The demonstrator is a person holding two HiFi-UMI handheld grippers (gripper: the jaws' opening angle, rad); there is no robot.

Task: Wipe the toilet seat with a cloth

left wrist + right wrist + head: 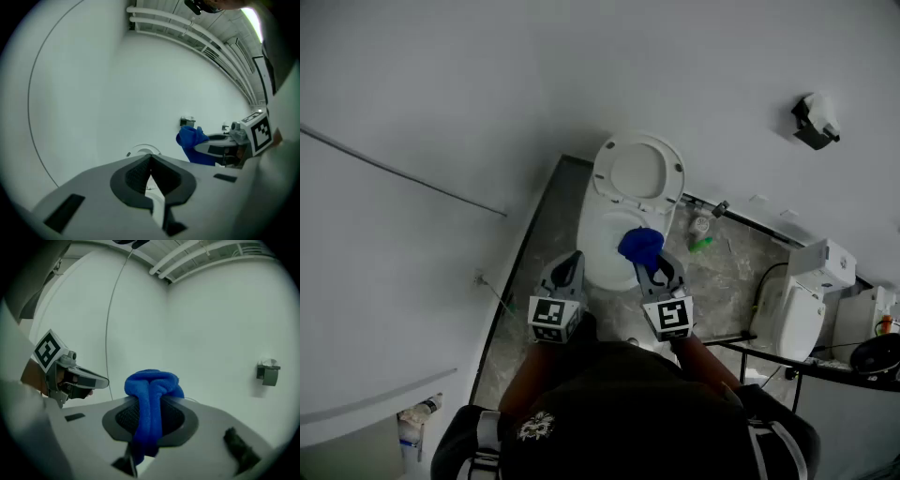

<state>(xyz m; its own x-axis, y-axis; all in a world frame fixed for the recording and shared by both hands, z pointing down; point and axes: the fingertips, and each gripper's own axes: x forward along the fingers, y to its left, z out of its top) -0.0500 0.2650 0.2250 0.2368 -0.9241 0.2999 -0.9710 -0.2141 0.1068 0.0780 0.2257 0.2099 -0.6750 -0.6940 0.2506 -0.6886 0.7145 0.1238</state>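
The white wall [441, 94] rises behind the toilet [602, 246], and the grey stone floor [542, 251] surrounds its base. The toilet stands directly in front of the person, with its lid [636, 173] raised against the wall. A second white fixture [793, 321] stands well apart from the toilet, on the person's right.

The left tool [570, 266] hangs at the toilet's front left edge. Its jaws are pressed together with nothing between them. The right tool [657, 273] hangs at the toilet's front right edge. Its jaws pinch the blue cloth [640, 246]; the cloth bulges in a bunch past the jaw tips and a fold trails back between the pads. The cloth lies over the right side of the toilet bowl. Contact between cloth and seat cannot be determined. A small holder [815, 122] is mounted on the wall, far to the toilet's right.
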